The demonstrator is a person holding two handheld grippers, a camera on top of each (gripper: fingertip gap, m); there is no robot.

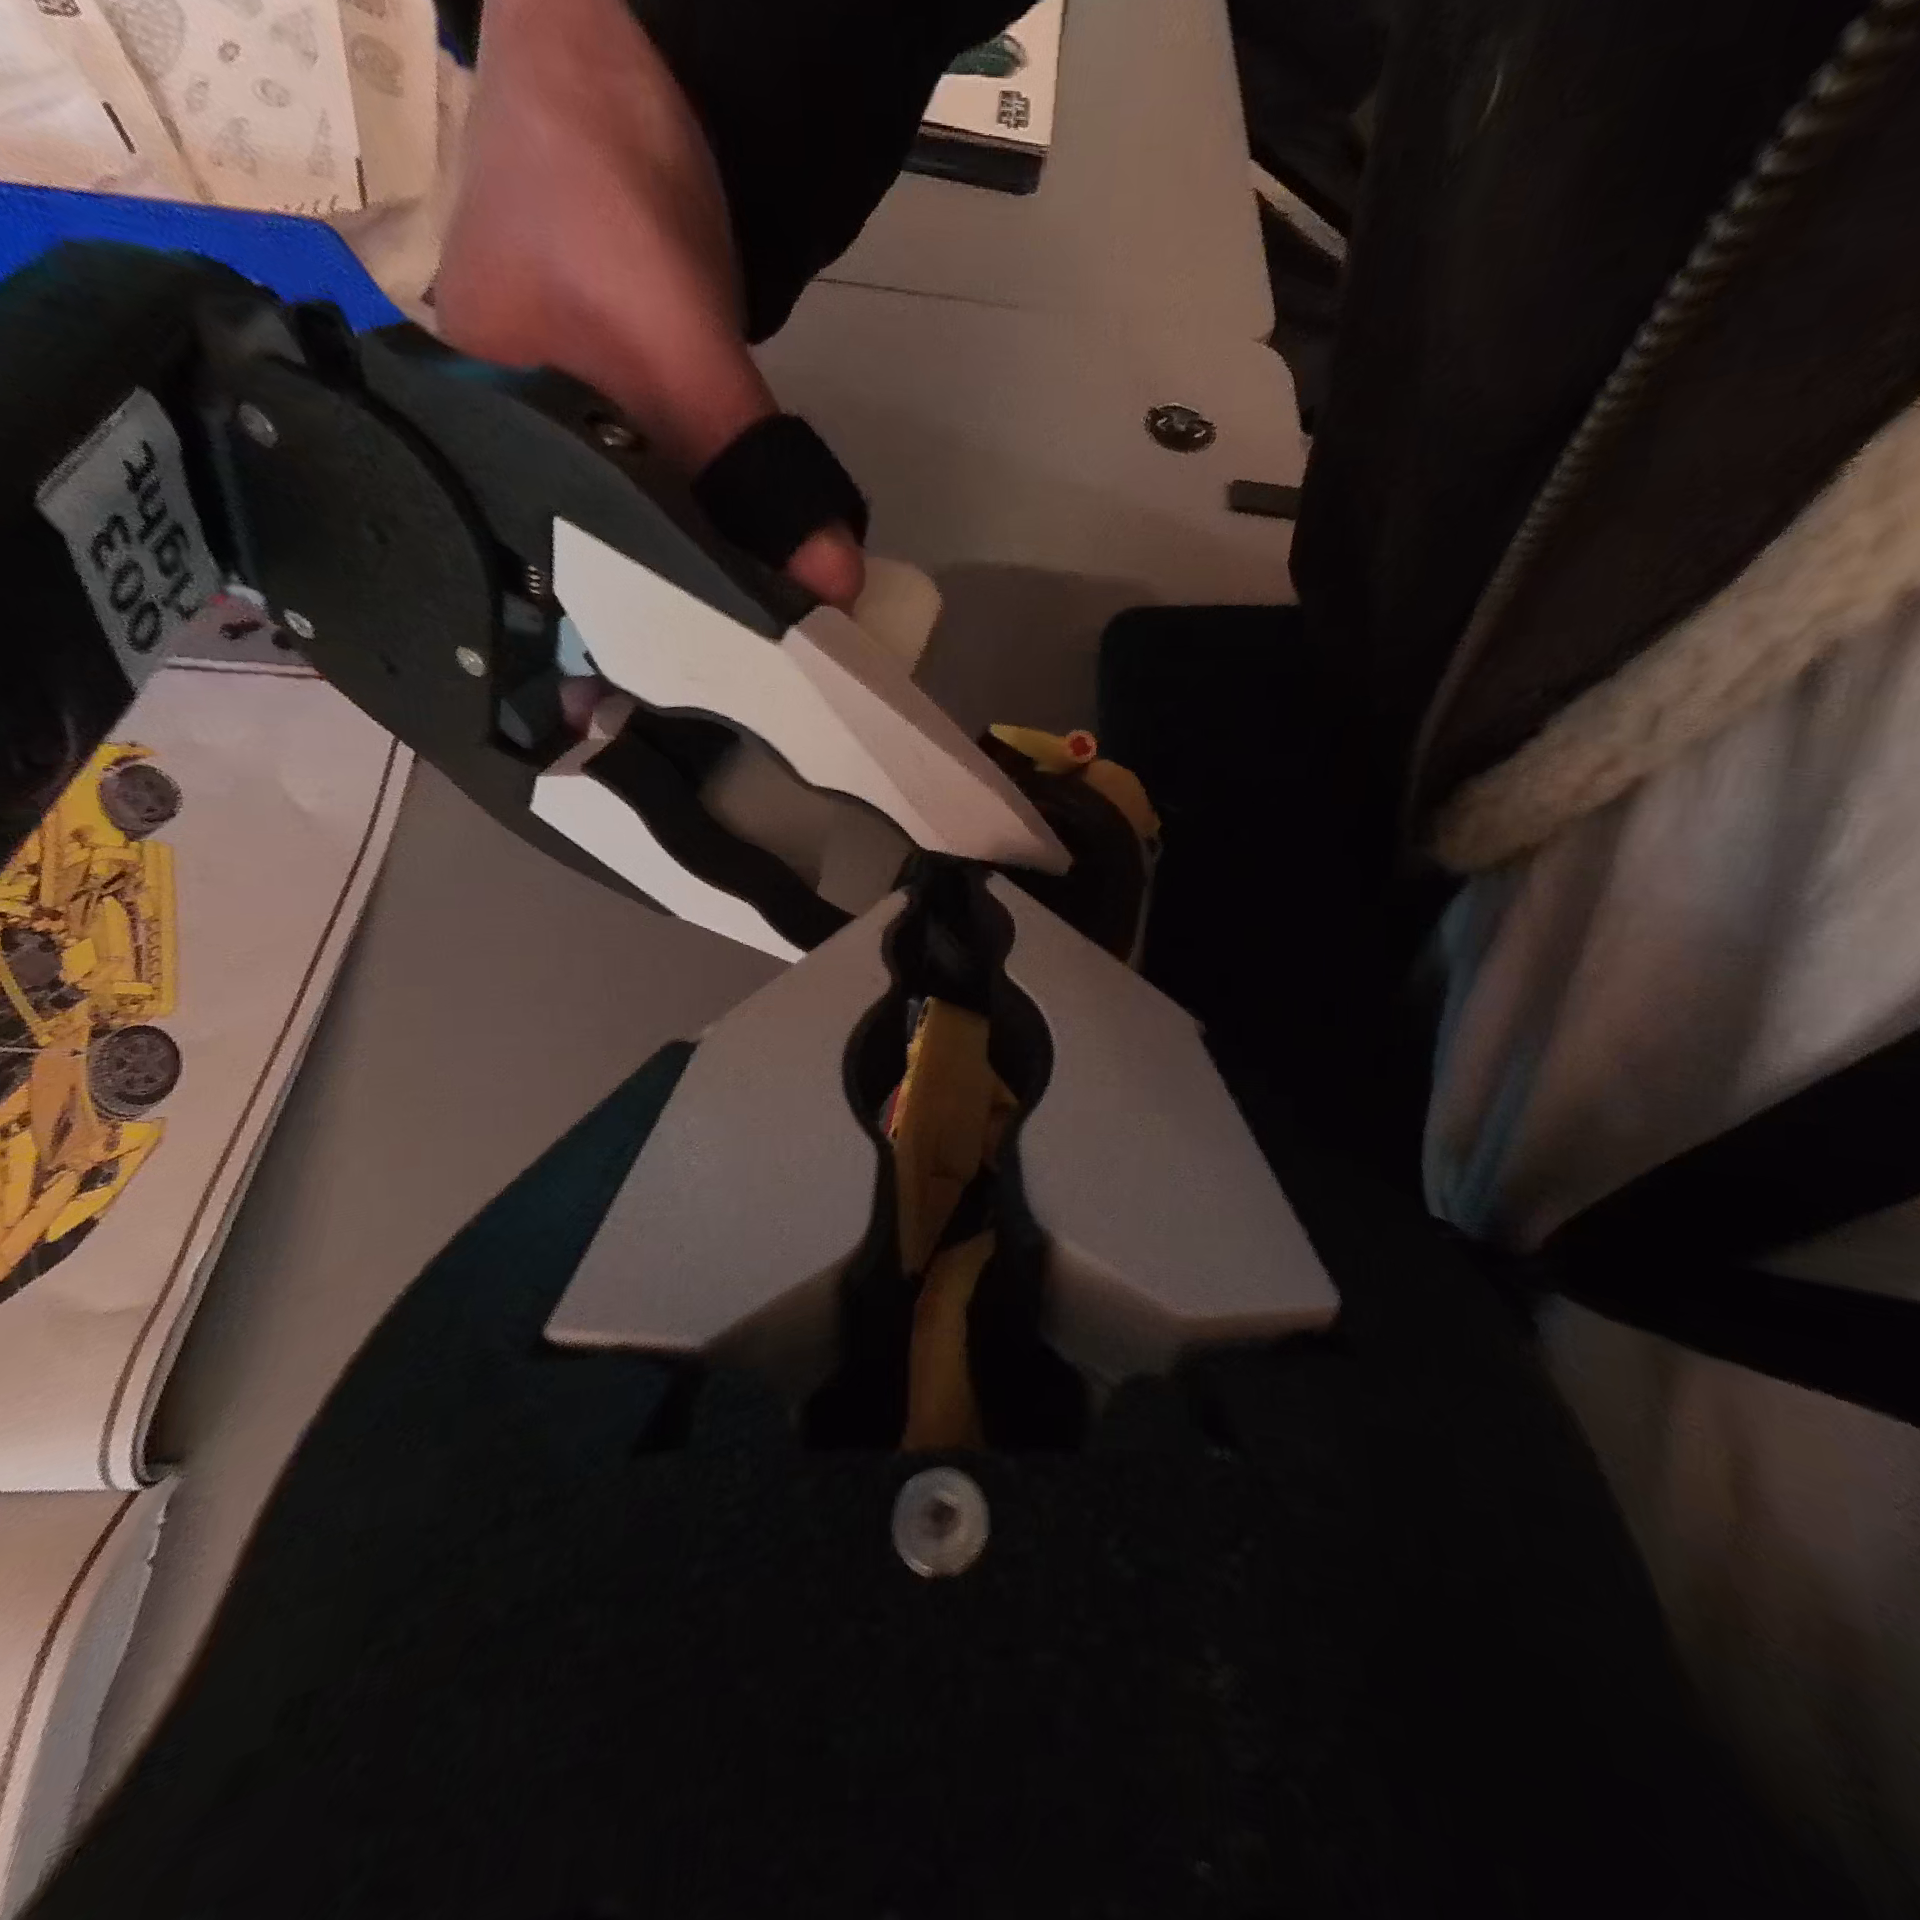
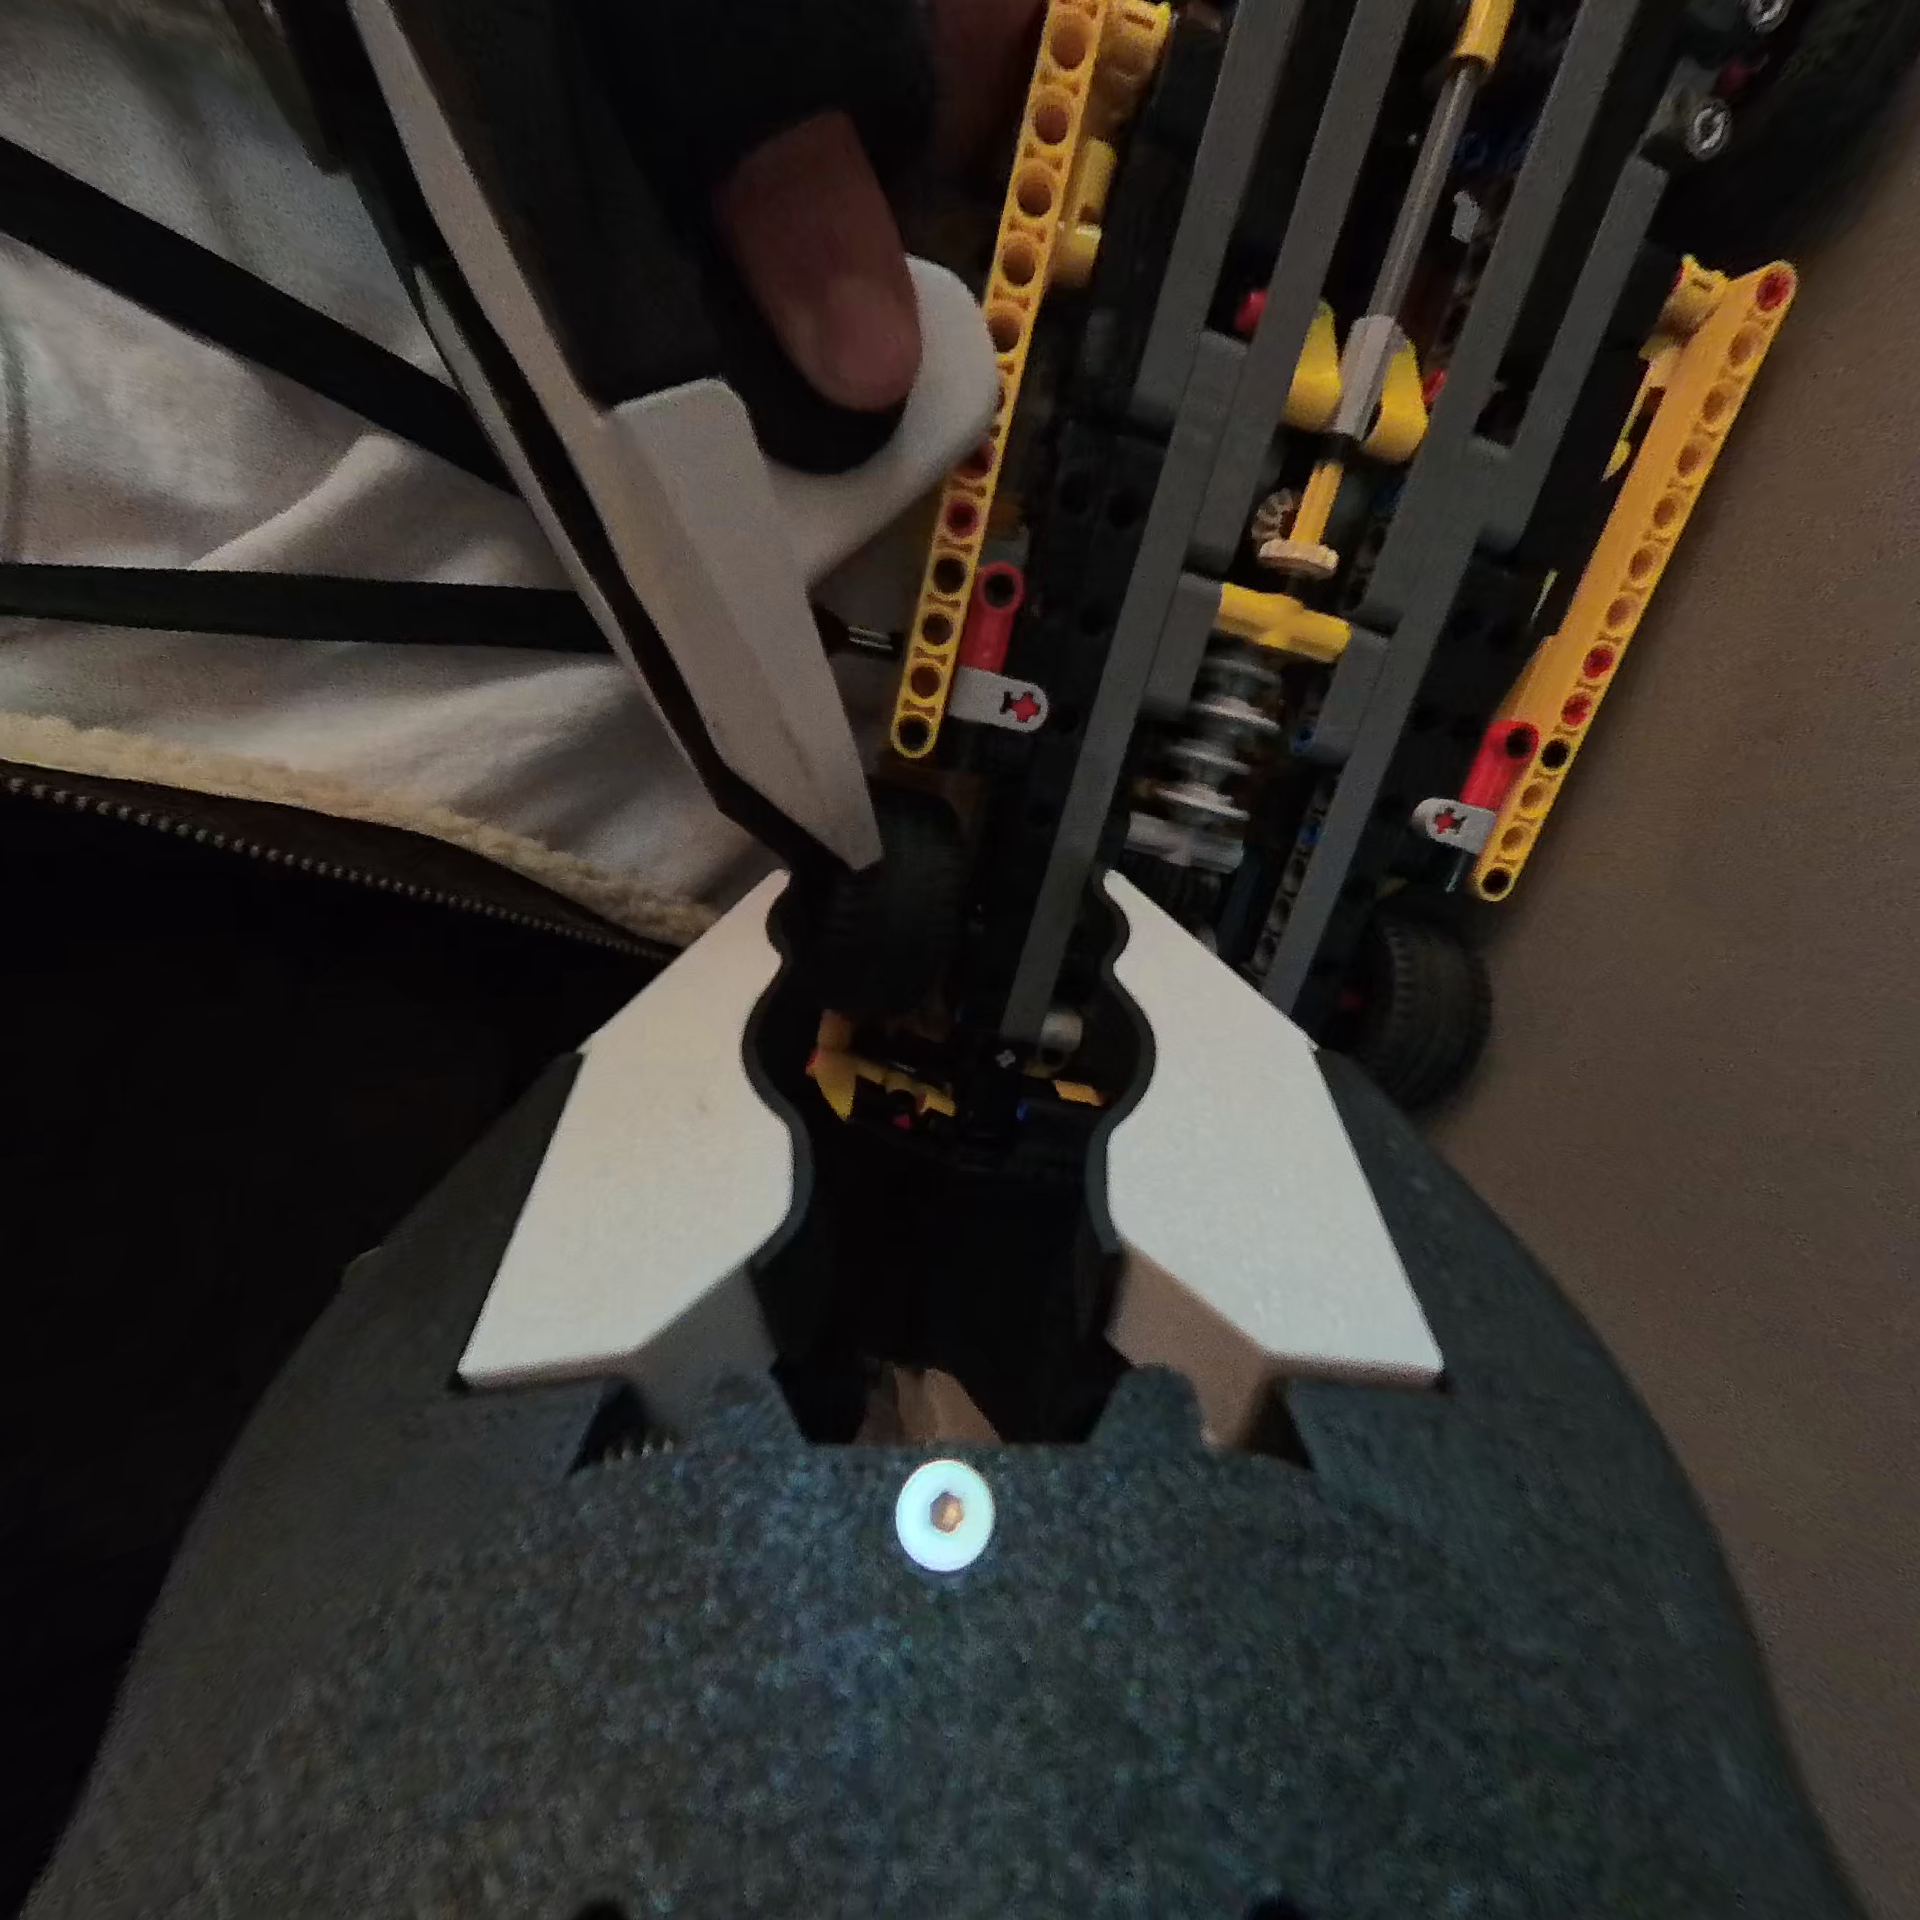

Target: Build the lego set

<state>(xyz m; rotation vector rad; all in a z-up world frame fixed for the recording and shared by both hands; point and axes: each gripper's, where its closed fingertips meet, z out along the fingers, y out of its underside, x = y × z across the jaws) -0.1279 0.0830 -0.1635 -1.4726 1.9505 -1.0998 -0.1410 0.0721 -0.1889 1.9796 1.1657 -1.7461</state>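
Your left tool is clamped shut on a black part of the car, whose yellow pieces fill the slot between its jaws. Your right tool grips the car's near end, jaws held apart by the chassis, a tyre just inside the left tip. The two tools meet tip to tip, leaving little room. The car lies on the worktop, its far end stretching away. A booklet lies near the left tool on the worktop's left side, your jacket close on the right. Your right hand wraps its tool from above.
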